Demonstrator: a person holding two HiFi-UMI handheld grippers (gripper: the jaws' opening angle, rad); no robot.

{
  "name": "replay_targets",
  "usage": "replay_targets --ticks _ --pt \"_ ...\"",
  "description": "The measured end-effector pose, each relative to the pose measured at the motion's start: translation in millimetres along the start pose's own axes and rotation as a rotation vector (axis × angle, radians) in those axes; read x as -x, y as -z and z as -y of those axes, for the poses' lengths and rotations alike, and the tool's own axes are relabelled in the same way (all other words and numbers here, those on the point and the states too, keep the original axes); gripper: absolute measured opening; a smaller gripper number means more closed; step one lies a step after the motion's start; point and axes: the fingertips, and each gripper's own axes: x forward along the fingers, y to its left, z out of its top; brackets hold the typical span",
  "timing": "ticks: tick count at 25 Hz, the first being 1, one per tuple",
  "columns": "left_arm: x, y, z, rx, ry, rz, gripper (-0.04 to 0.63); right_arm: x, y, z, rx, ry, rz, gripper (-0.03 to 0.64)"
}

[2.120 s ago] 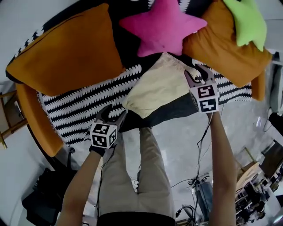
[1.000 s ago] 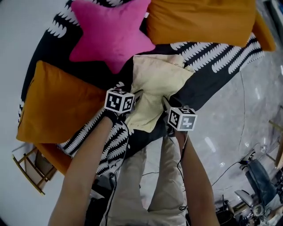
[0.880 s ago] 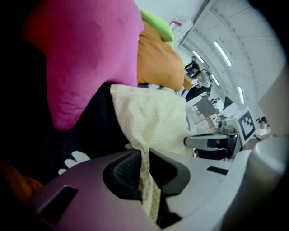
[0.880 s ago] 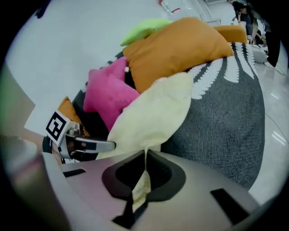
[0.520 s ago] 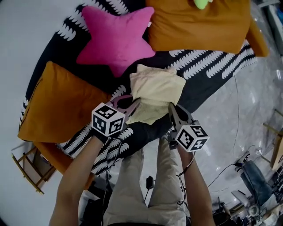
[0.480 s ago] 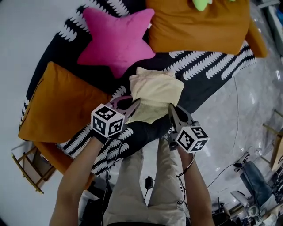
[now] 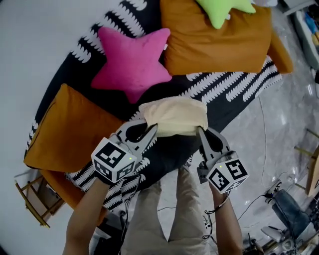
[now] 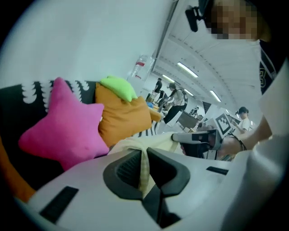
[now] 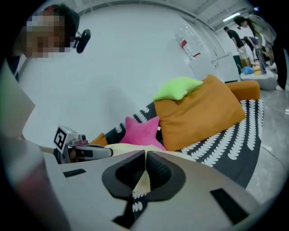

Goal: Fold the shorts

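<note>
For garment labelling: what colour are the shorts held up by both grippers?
The shorts are pale cream-yellow, plain with no pattern; the head view shows them best.

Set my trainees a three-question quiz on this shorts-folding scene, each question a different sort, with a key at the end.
1. True or false: the left claw and the right claw are both clamped on the cream shorts.
2. Choose one: what lies on the orange cushion at the top of the head view? A. a green star cushion; B. a folded towel; C. a blue ball.
3. Fill in: the other star-shaped cushion is coloured ___.

Key: 1 true; 2 A; 3 pink, the pink star cushion.
</note>
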Motion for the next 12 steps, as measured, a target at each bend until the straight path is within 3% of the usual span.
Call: replay_targets --ticks 2,5,7,10,12 --pt "-4.5 -5.7 -4.4 0.035 -0.019 -0.005 0.035 -2.9 -8.5 -0.3 -0.018 -0.001 0.002 0.02" --pt "-0.8 -30.5 6.7 -0.055 -0.05 0.037 0.035 0.6 -31.8 -1.6 -0.02 0.011 0.054 0.02" --pt "-12.8 -20.5 1.5 -0.064 -0.056 0.011 0.035 -4.2 -20.4 17.8 -0.009 0.057 -0.005 0.02" --pt "-26.1 17.7 1.8 0.002 -0.042 -0.079 0.037 -3.3 16.7 27.1 0.032 0.093 -0.156 0.02" --pt "-36.0 14.0 -0.4 -0.023 -0.033 -0.086 0.038 -3.5 9.3 32.5 0.093 0.093 -0.162 0.021"
